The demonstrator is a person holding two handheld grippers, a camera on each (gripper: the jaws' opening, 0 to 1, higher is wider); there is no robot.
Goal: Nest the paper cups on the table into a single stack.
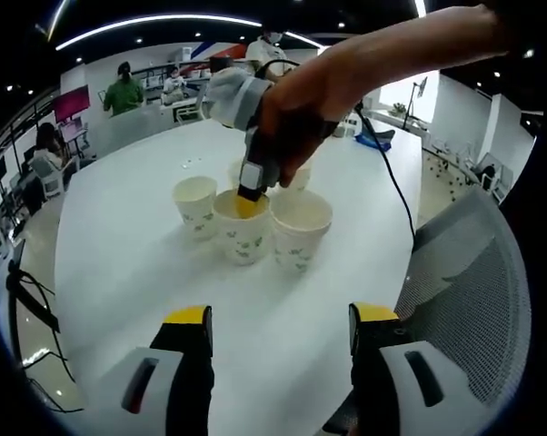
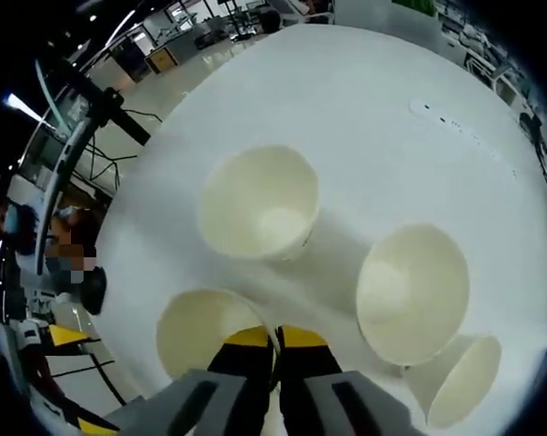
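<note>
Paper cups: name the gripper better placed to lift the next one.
Right. The right gripper is shut on the middle cup's rim, while the left gripper hangs open, short of the cups.

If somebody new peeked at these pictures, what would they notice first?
Probably the huddle of white paper cups in the middle of the big round white table. The right gripper comes down on them from above, its jaws pinching the rim of the middle cup. Nearer the table's edge, the left gripper waits with open jaws.
</note>
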